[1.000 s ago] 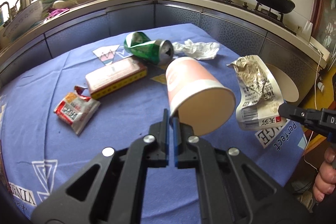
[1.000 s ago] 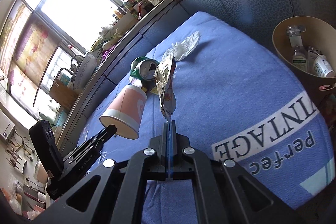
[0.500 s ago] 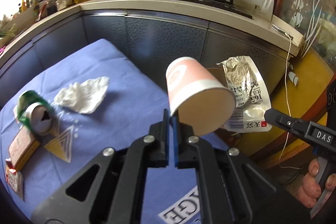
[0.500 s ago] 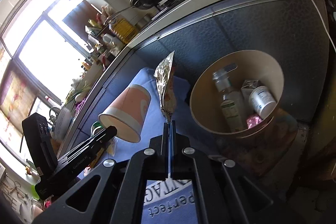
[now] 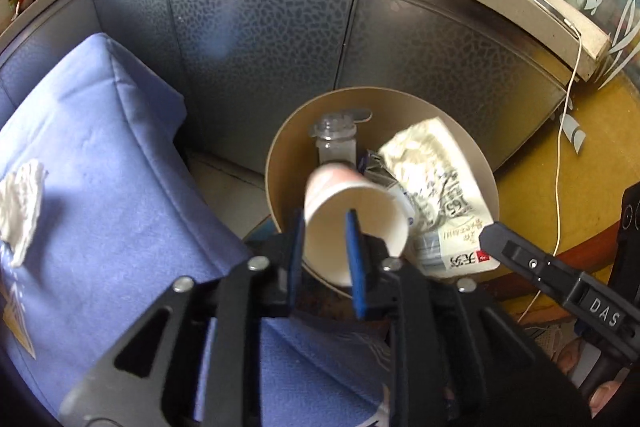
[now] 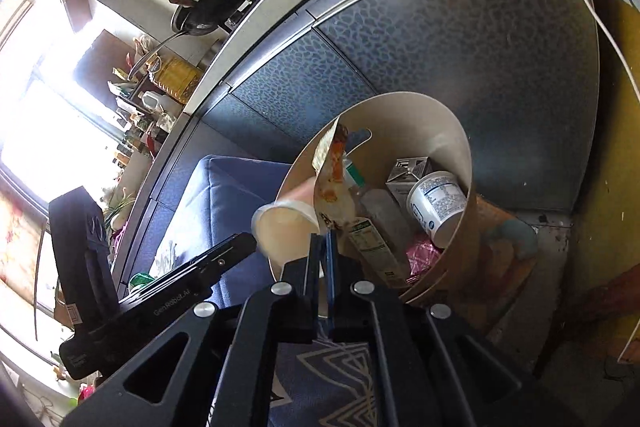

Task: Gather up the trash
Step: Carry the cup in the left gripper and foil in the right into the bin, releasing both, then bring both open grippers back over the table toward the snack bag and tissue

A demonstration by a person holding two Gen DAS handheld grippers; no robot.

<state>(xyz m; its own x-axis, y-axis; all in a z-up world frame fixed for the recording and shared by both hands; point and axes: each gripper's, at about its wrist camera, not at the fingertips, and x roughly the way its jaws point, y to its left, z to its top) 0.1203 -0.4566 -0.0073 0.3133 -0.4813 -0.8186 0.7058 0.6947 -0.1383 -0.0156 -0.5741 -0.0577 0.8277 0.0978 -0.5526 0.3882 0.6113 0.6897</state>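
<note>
Cup and wrapper going into the bin

The cup (image 5: 352, 215) is hanging over the bin (image 5: 280, 163), mouth toward the camera, its rim wall between the left gripper's (image 5: 324, 251) opening fingers, pads no longer pressing. The wrapper (image 6: 334, 183), long axis upright, is sitting above the right gripper (image 6: 322, 255), whose fingers are just parting; both lie directly over the bin beside the tabletop (image 5: 100, 167).

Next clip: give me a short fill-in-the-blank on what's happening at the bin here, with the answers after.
1. The paper cup sits between the pads of the ____ gripper, whose jaws are opening.
2. The crumpled wrapper hangs over the round ____, at the right gripper.
3. A white tissue lies on the ____ cloth.

Answers: left; bin; blue
</note>
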